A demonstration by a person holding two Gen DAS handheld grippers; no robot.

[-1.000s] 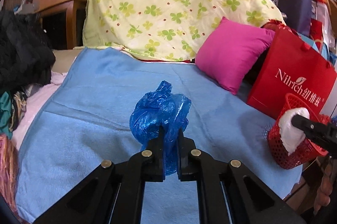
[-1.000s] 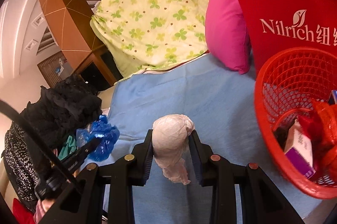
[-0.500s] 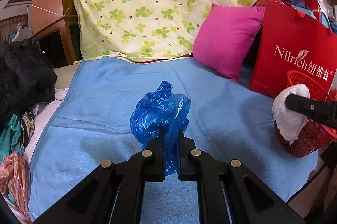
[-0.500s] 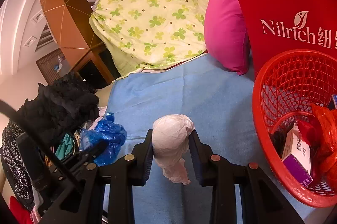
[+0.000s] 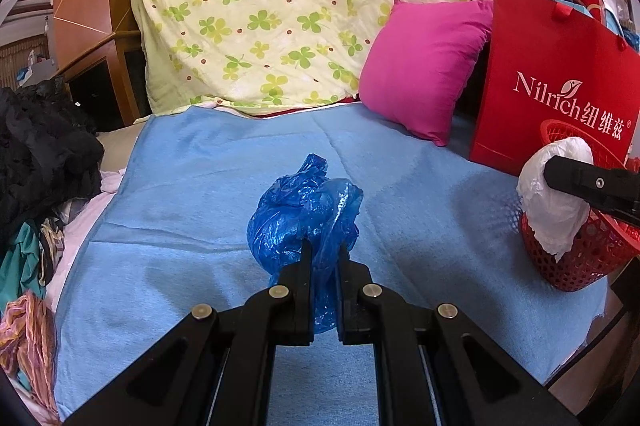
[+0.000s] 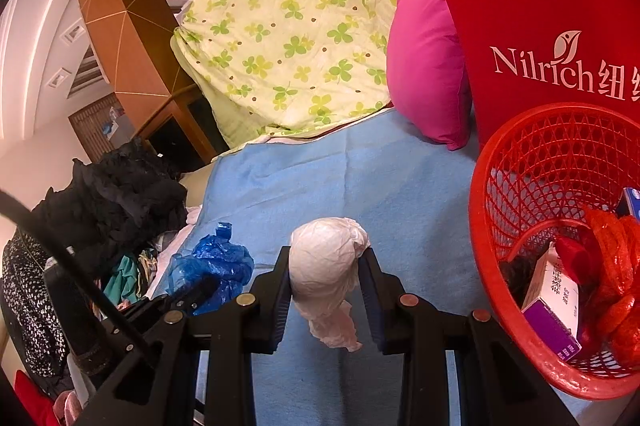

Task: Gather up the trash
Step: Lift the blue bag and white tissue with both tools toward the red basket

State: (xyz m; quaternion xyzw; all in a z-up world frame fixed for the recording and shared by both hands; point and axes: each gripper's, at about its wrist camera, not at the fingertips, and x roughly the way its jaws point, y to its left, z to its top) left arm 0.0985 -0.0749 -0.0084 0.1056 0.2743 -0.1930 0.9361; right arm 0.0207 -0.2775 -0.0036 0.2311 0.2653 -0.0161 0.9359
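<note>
Beside the red plastic mesh basket (image 6: 532, 185), the right gripper (image 6: 325, 278) pinches a crumpled white plastic wad (image 6: 324, 262); further off, the left gripper (image 5: 323, 258) pinches a crumpled blue plastic bag (image 5: 296, 214).

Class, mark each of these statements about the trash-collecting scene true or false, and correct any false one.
1. The left gripper is shut on a crumpled blue plastic bag. True.
2. The right gripper is empty. False: it grips a white plastic bag.
3. The red basket already holds trash, including a small box. True.
4. The pink pillow lies inside the basket. False: it leans on the blue blanket beside the red Nilrich bag.
5. The blanket under both grippers is green. False: it is blue.
</note>
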